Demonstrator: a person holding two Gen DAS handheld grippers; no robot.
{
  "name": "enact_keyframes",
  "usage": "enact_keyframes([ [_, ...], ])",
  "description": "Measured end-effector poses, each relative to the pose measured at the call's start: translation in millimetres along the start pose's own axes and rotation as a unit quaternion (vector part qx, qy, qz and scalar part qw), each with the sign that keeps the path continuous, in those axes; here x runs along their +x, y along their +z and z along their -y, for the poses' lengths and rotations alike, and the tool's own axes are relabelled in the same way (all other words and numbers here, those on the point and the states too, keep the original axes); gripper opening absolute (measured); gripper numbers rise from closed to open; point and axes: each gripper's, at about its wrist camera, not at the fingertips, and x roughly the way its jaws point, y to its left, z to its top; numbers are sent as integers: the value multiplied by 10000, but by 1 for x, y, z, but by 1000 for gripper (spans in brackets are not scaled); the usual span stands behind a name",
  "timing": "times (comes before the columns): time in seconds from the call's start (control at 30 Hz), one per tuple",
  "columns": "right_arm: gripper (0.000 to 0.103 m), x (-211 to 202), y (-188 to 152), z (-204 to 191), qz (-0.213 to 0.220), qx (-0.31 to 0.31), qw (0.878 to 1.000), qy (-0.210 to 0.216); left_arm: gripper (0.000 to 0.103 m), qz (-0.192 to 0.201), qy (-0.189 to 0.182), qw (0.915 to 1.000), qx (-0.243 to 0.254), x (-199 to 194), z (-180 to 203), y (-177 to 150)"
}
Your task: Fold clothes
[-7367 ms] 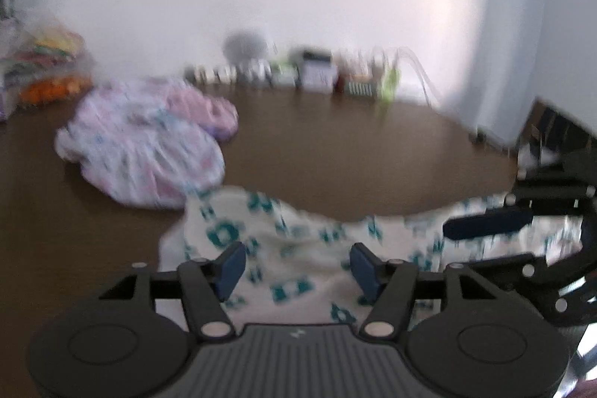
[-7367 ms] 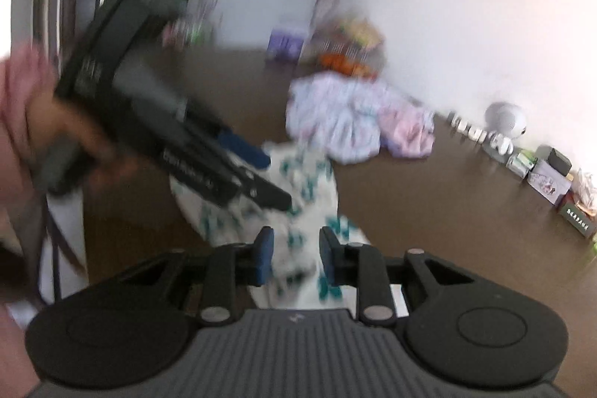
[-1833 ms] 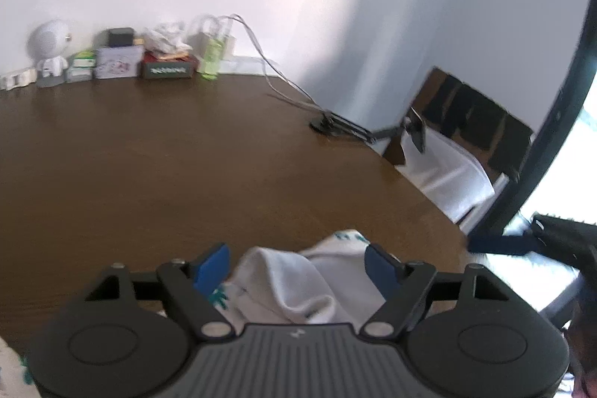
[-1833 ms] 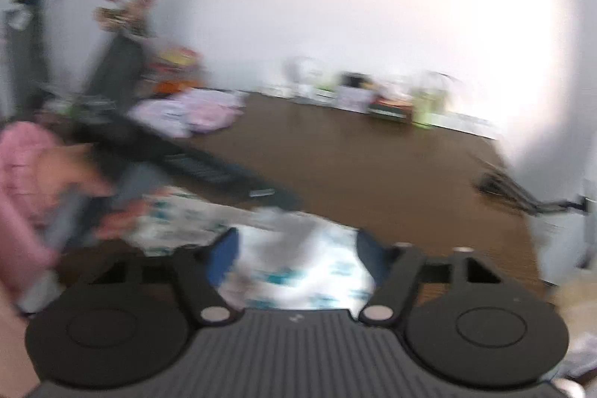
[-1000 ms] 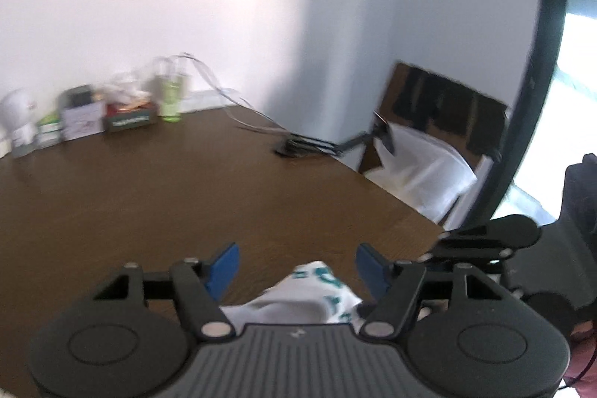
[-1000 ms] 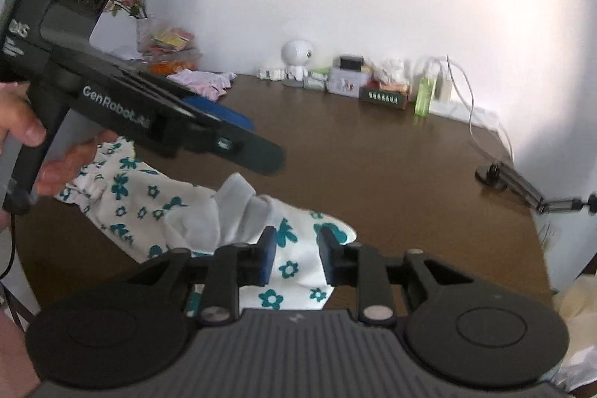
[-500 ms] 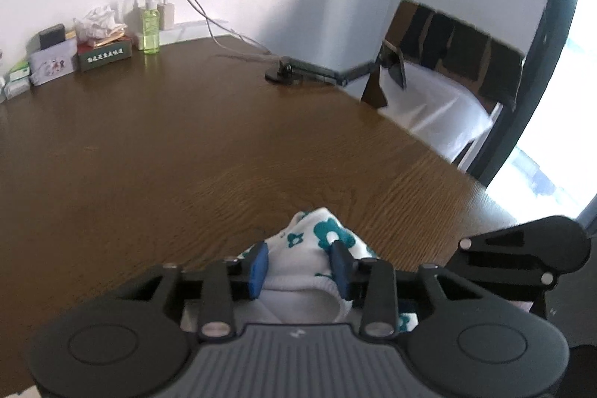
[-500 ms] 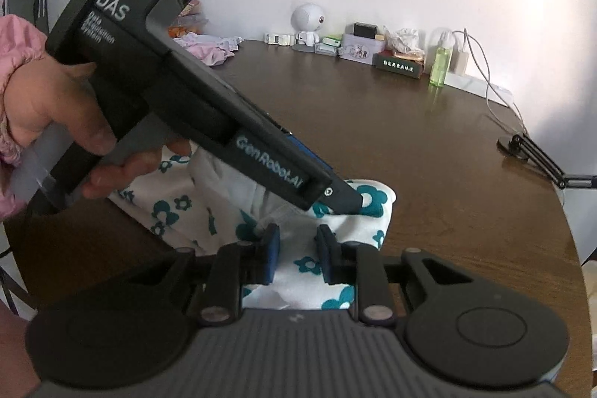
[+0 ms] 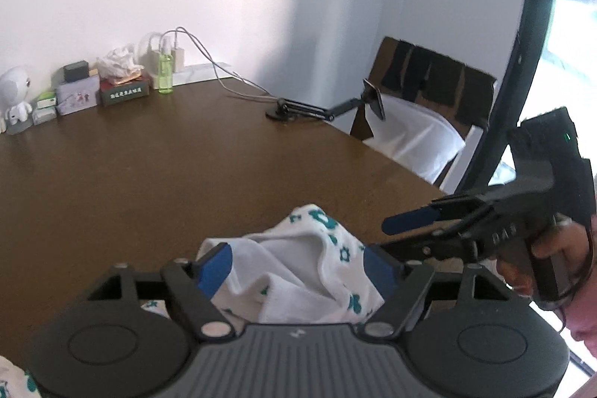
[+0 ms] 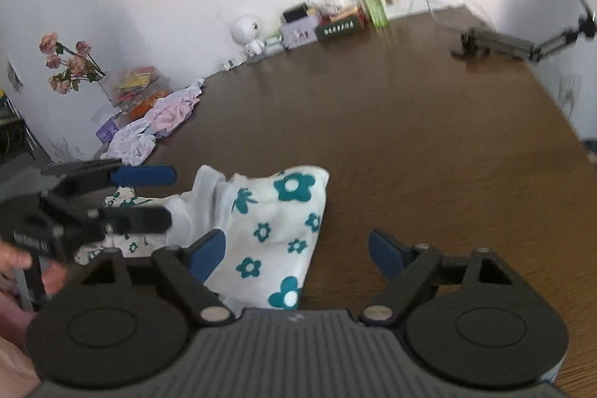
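A: Both sets of jaws were pinched on the cloth half a second ago, now spread and opening. Left gripper: blue pads wide, the white garment with teal flowers bunched between them, pads not pressing it.

B: Right gripper?

A: Also opening. Garment lies under its left pad and the gap; right pad is over bare wood. Nothing clamped. In the left wrist view it shows from the side at right, a hand around its black handle.

B: Where's the garment?

A: Near edge of the brown wooden table, crumpled, partly folded over, one rounded corner pointing to the far wall. Soft knit look, plain white inside showing.

B: Surface and room?

A: Table has matte wood grain and a curved right edge. White wall behind. Along it: a small white robot figure, small boxes, a green bottle, and white cables. A black jointed phone holder stands at the right edge, with a chair with a white cover beyond it. Far left: a pile of pink and lilac clothes, pink flowers, and blurry clear packets.
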Motion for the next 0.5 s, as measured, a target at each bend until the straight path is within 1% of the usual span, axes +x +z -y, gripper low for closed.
enact_keyframes([
  [0.07,86,3,-3,0,-34,115,9999,61,73,-114,105,9999,39,7,1,-3],
  [0.1,86,4,-3,0,-50,151,9998,97,69,-200,188,9996,47,11,0,-5],
  [0.17,86,12,-3,1,-100,193,9997,150,52,-318,232,9992,8,17,-5,-11],
  [0.2,84,15,-3,0,-125,214,9995,176,46,-377,252,9990,-13,20,-7,-14],
  [0.23,83,18,-3,0,-150,236,9994,203,39,-403,266,9988,-42,22,-9,-17],
  [0.27,80,21,-2,0,-175,258,9993,229,36,-426,280,9987,-71,24,-12,-20],
  [0.4,72,29,-1,-2,-236,370,9979,486,34,-364,202,9991,-76,25,-17,-26],
  [0.5,71,34,1,-3,-250,526,9963,639,34,-321,215,9993,31,24,-16,-31],
])
